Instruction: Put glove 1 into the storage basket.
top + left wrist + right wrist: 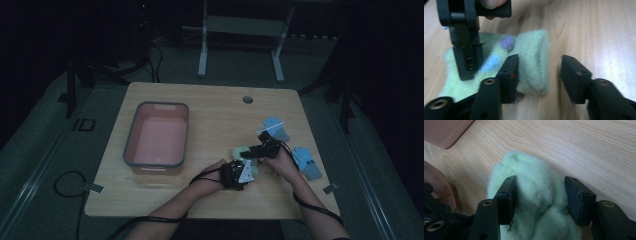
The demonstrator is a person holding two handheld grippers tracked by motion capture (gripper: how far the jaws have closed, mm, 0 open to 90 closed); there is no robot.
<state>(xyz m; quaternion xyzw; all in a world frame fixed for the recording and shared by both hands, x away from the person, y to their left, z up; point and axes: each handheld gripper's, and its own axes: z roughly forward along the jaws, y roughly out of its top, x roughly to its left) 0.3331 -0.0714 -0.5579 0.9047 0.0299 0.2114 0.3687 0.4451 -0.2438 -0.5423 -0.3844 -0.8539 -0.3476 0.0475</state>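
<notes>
The green sock (243, 151) lies on the table (210, 110) near its front edge, right of the tray (131, 145) and left of two blue socks (274, 127) that rest nearer the table's right edge. In the high view both hands meet over it: the left gripper (239, 174) sits at its near end and the right gripper (262, 148) at its right side, the two just beside each other.

In the left gripper view the sock (529, 62) is fuzzy, pale green with a purple dot (507, 42) and a blue dot (491, 62). Its folded cuff end lies between the left gripper's (539, 77) jaws, close against the left jaw, while a strip of bare wood separates it from the right jaw. So these jaws stand apart and are not pressing on the sock from both sides. The right gripper (465, 50) comes down from the top of that view and rests on the sock's far part, a fingertip showing on its body.

In the right gripper view a bunched mound of the sock (534, 195) fills the gap between the right gripper's (539, 200) jaws. The wool reaches the left jaw and comes up to the right jaw; whether the pads squeeze it or merely flank it cannot be told, since the fuzz hides the contact. The tray's corner (446, 132) shows at upper left of that view, and part of the other hand (437, 187) at the left edge
</notes>
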